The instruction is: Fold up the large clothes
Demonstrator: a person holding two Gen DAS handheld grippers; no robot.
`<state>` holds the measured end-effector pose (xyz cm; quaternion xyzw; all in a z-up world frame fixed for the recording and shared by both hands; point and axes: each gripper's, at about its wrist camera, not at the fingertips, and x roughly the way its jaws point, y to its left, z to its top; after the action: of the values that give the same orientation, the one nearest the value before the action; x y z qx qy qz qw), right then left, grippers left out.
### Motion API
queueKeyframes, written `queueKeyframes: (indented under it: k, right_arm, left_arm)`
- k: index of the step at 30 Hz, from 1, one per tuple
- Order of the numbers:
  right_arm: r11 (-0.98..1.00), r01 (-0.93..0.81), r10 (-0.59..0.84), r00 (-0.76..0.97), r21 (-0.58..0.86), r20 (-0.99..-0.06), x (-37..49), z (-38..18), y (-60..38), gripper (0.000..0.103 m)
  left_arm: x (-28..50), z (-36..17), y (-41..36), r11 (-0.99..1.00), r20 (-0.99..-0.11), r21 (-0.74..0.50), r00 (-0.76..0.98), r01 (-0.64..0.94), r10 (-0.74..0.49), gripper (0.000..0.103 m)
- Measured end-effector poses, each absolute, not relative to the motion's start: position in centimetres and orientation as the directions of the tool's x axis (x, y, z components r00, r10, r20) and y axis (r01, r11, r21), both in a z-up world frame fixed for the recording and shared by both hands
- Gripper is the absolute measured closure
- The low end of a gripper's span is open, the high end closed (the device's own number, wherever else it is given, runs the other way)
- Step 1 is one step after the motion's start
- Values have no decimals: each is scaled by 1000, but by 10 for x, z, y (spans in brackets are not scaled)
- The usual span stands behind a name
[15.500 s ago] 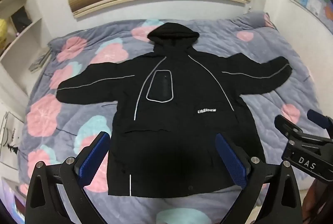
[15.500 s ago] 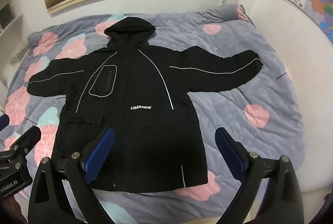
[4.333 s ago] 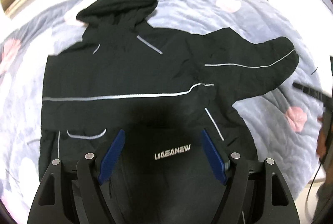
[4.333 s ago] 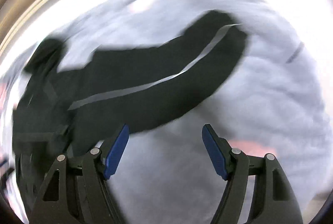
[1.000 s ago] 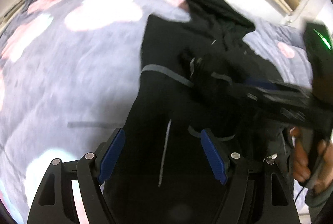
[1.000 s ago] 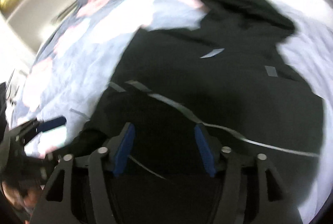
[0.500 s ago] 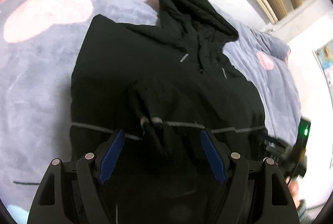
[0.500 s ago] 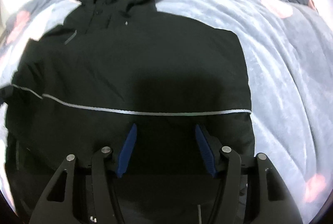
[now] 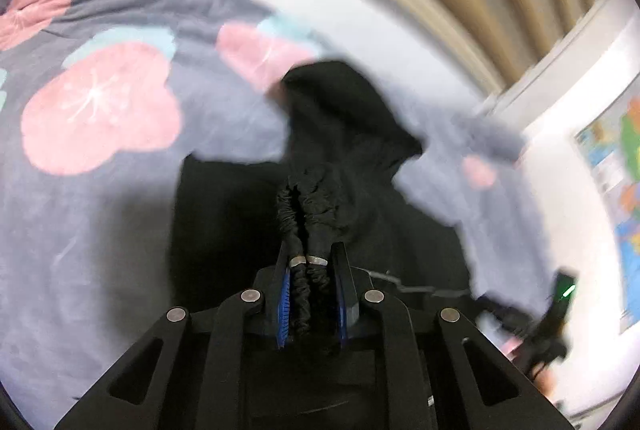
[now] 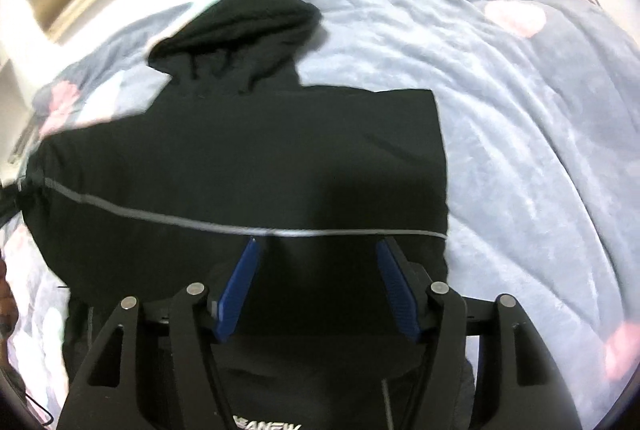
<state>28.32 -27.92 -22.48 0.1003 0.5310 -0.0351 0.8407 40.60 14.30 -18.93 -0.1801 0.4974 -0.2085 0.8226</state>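
Folding stands partway: black hooded jacket (image 10: 248, 158) lies on the flowered bedspread (image 10: 520, 118), both sleeves already brought in across the chest, so the outline is a rough rectangle with the hood (image 10: 240, 26) poking out at the top. Grey reflective stripe (image 10: 168, 218) runs straight across the body, which suggests the sleeve lies flat there

Left gripper (image 9: 310, 270) — jaws closing, blue pads pressed onto a bunched, gathered black cuff (image 9: 306, 214) with a pale stripe end showing between them; the fabric stands up from the jacket, so that sleeve end is held, not yet laid down

Right gripper (image 10: 316, 278) — jaws spread and easing wider, hovering over the lower chest, nothing between the pads

Left to do, by my reckoning: settle the held cuff, tuck the hood, fold hem up to the shoulders; left-wrist view is blurred, so the lay of the fabric edges there is uncertain
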Motion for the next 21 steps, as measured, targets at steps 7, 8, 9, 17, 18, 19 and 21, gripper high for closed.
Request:
queueKeyframes:
  k: [7, 8, 9, 17, 18, 19, 21]
  right_arm:
    - [988, 150, -90, 308, -45, -947, 303, -286, -268, 38]
    - [988, 145, -97, 307, -55, -947, 304, -288, -266, 37]
    - [988, 144, -99, 306, -56, -947, 305, -290, -266, 37]
    - [991, 131, -68, 286, -31, -956, 314, -288, -272, 37]
    - [990, 139, -66, 285, -27, -956, 314, -284, -272, 37]
    - [989, 146, -57, 294, -14, -954, 313, -277, -271, 37]
    - [989, 142, -13, 334, 37, -942, 312, -262, -264, 37]
  left_arm:
    - [389, -280, 122, 938, -906, -324, 247, 123, -345, 80]
    - [389, -281, 121, 940, -905, -322, 254, 113, -341, 79]
    - [390, -281, 121, 940, -905, -326, 252, 103, -342, 79]
    - [381, -236, 139, 945, -864, -322, 390, 58, -318, 71]
    - [379, -222, 145, 949, -848, -312, 435, 50, -302, 66]
    - [378, -208, 147, 947, -832, -317, 464, 51, -304, 59]
    - [376, -189, 147, 941, -805, -330, 499, 71, -320, 52]
